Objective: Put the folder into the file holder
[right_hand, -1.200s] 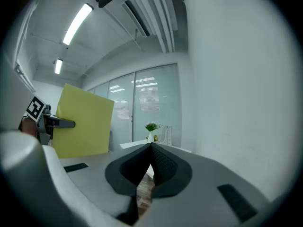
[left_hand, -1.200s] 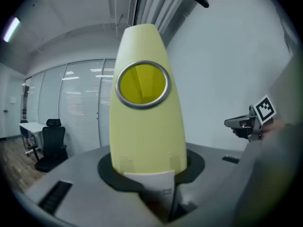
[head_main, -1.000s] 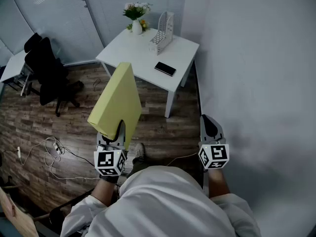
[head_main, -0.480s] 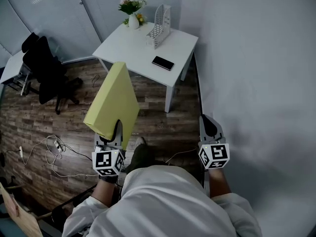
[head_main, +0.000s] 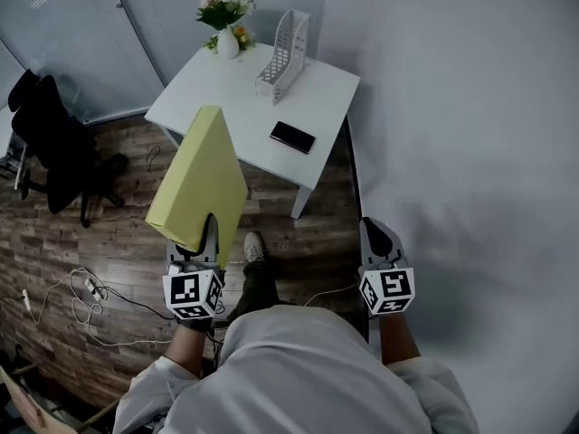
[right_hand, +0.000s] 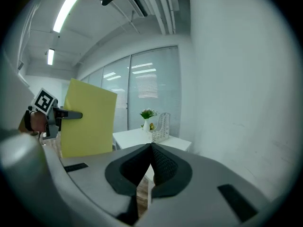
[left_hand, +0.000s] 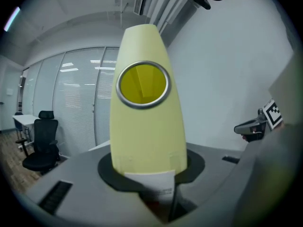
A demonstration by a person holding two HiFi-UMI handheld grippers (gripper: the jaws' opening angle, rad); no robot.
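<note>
My left gripper (head_main: 206, 235) is shut on the near end of a thick yellow folder (head_main: 201, 177), which sticks out forward and up toward the white table (head_main: 226, 84). In the left gripper view the folder (left_hand: 147, 122) stands between the jaws, its spine with a metal-rimmed finger hole facing the camera. A white mesh file holder (head_main: 281, 43) stands empty on the far part of the table, also visible small in the right gripper view as the file holder (right_hand: 162, 126). My right gripper (head_main: 375, 240) hangs near the wall, shut with nothing in it; its jaw tips meet.
A black phone (head_main: 292, 136) lies on the table's near right part. A vase of flowers (head_main: 223, 23) stands at the far corner beside the file holder. A black office chair (head_main: 50, 138) and floor cables (head_main: 86, 289) lie to the left. A white wall (head_main: 470, 152) runs along the right.
The table, file holder and phone have come nearer and lower in the head view as the person steps forward. The folder stays held in the left gripper; the right gripper keeps its pose.
</note>
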